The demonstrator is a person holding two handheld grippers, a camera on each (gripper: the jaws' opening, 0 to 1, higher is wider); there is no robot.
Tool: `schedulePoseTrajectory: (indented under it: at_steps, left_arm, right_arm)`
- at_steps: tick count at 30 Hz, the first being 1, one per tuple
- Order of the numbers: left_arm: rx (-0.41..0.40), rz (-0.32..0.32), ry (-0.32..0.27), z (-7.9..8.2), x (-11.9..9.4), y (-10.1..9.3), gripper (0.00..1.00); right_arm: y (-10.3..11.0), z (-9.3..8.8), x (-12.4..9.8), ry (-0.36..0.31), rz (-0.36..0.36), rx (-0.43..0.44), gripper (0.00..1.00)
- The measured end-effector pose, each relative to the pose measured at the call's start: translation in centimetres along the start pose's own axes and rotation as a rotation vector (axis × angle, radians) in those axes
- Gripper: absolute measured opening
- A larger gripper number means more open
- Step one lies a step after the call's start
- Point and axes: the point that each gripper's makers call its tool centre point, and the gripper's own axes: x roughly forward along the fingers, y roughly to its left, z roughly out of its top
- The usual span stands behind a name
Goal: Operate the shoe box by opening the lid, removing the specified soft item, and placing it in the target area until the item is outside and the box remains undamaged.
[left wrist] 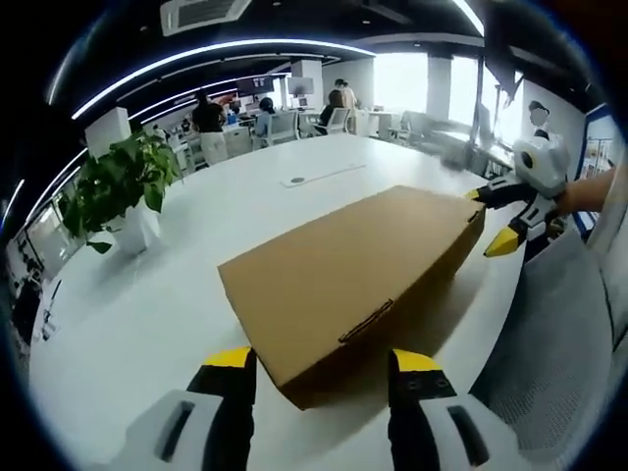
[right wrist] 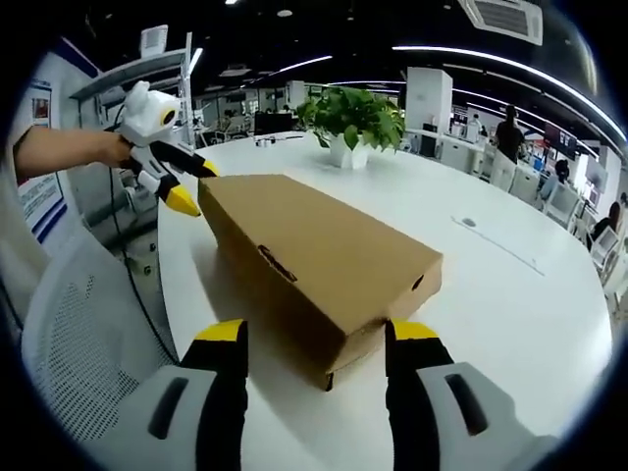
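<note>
A closed brown cardboard shoe box lies flat on a large white round table, its lid down and a tab slot visible on the near side. In the left gripper view, the left gripper, white with yellow tips, has its jaws spread apart at either side of the box's near corner at 6 o'clock; contact is not evident. The right gripper sits at 3 o'clock, jaws parted at the box's far corner, apparently touching it, though the distortion there makes this uncertain. In the right gripper view, a potted green leafy plant in a white pot stands at 12 o'clock, beyond the box. A grey mesh chair sits at 8 o'clock.
</note>
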Motion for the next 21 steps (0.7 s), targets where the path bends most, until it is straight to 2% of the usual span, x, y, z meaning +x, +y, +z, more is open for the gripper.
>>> schedulePoseTrajectory:
  at_steps: [6,21]
  left_arm:
    - [0.008,-0.003,-0.014,0.8,-0.6,0.1,0.58]
    - [0.034,-0.001,-0.041,3.3,-1.9,0.5,0.57]
  right_arm:
    - [-0.1,0.9,-0.4,-0.019,-0.006,-0.011,0.53]
    - [-0.7,3.3,-1.2,-0.057,-0.021,-0.025,0.54]
